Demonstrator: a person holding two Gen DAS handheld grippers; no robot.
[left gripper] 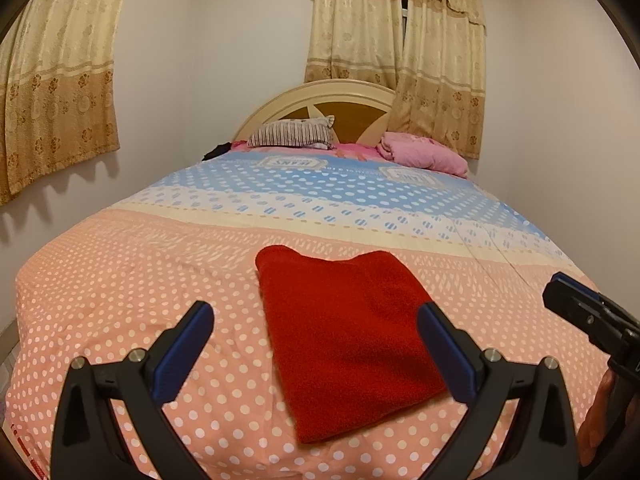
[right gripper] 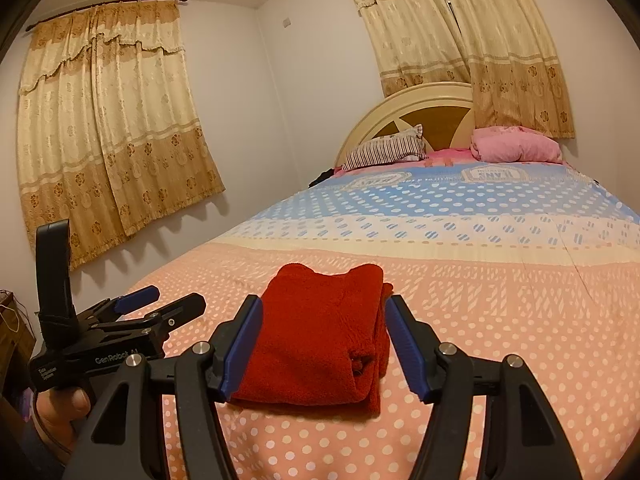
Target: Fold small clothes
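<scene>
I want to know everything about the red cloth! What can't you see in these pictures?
- Red cloth: what kind of garment, both views; it is folded.
- Its inner layers: right wrist view shows only stacked edges.
- Dark thing beside the striped pillow: too small, partly behind the bedspread.
- Right gripper: cut off by the left view's edge.

red garment (left gripper: 348, 336): fuzzy fleece cloth | bedspread (left gripper: 160, 280): smooth printed cloth

left gripper (left gripper: 316, 320) jaws wide apart, empty; folded red garment (left gripper: 348, 336) lies flat on dotted bedsheet (left gripper: 120, 280) between them (not touching); right gripper (left gripper: 560, 286) at right edge
</scene>
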